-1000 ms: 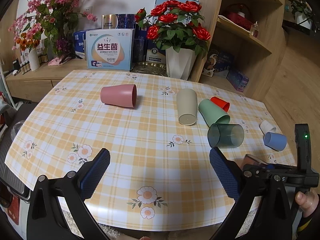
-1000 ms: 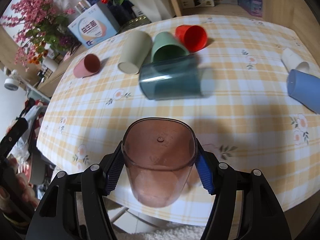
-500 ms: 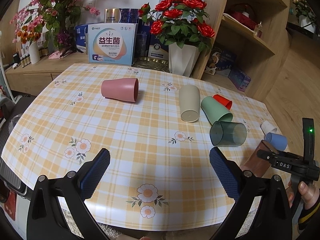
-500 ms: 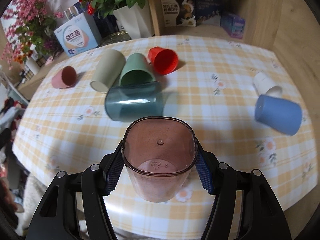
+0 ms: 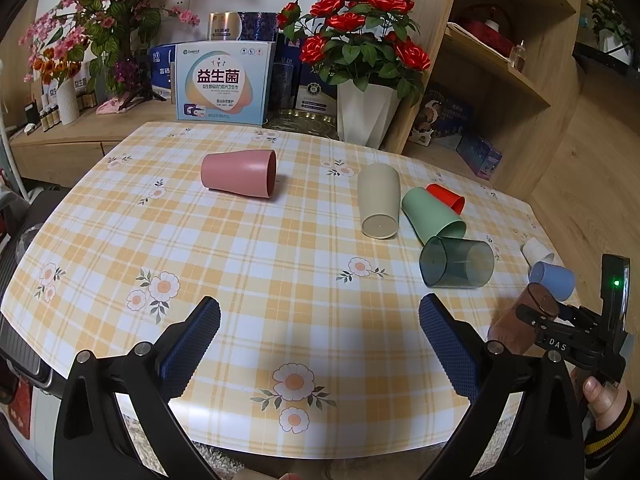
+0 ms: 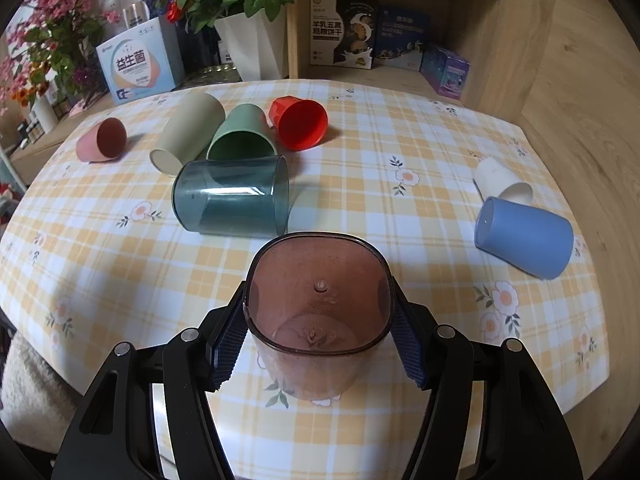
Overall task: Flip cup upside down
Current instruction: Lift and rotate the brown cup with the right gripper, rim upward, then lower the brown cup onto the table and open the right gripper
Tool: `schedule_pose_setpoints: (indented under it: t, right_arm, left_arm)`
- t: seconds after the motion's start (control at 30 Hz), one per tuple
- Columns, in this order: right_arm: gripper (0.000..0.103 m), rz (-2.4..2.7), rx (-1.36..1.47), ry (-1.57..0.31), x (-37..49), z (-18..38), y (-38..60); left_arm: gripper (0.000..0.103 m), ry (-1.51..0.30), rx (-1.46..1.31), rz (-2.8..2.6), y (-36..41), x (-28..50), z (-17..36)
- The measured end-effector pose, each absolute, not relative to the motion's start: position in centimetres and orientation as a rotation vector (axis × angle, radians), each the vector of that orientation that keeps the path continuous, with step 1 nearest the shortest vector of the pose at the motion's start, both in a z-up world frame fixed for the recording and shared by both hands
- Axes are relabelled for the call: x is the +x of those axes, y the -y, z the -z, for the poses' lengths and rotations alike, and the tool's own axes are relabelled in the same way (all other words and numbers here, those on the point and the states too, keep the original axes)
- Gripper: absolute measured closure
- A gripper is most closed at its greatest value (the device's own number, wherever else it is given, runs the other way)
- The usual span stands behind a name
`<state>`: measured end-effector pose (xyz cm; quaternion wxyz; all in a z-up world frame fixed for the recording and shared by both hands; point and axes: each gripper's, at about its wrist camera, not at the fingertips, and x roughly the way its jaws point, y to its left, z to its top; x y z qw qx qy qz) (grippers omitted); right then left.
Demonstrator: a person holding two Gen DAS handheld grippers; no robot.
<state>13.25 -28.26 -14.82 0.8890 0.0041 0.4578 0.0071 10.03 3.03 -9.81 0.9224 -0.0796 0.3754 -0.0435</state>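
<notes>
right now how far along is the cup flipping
Nothing looks finished: no cup on the table stands flipped. In hand: the right hand-held gripper clamps the brown cup, closed end up, above the cloth. Left: set it down; the teal cup and the others lie sideways. The left hand-held gripper is open.

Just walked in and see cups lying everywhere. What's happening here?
A person holds a gripper in each hand. The right gripper is clamped on a brown see-through cup above the checked table. The left gripper hangs open and empty. Seven other cups lie on their sides, including the teal cup.
</notes>
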Motion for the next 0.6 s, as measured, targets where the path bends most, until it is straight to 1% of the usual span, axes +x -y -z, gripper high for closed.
schedule_pose_setpoints:
  t: [0.27,0.43,0.53,0.6]
  right_arm:
    - [0.04,-0.011,0.103,-0.99,12.5,15.0,29.4]
    - [0.039,-0.024,0.138,-0.948,11.8,13.1,29.6]
    - [0.037,-0.057,0.174,-0.903,11.1,11.0,29.7]
    - [0.031,-0.078,0.179,-0.862,10.5,9.3,29.5]
  left_arm:
    - [0.006,-0.771,-0.132,0.081,-2.6,9.8,9.5]
    - [0.006,-0.752,-0.08,0.06,-2.1,9.4,8.3]
    - [0.006,-0.716,-0.053,0.06,-1.9,8.9,6.7]
    - [0.006,-0.685,-0.029,0.068,-1.6,8.4,5.5]
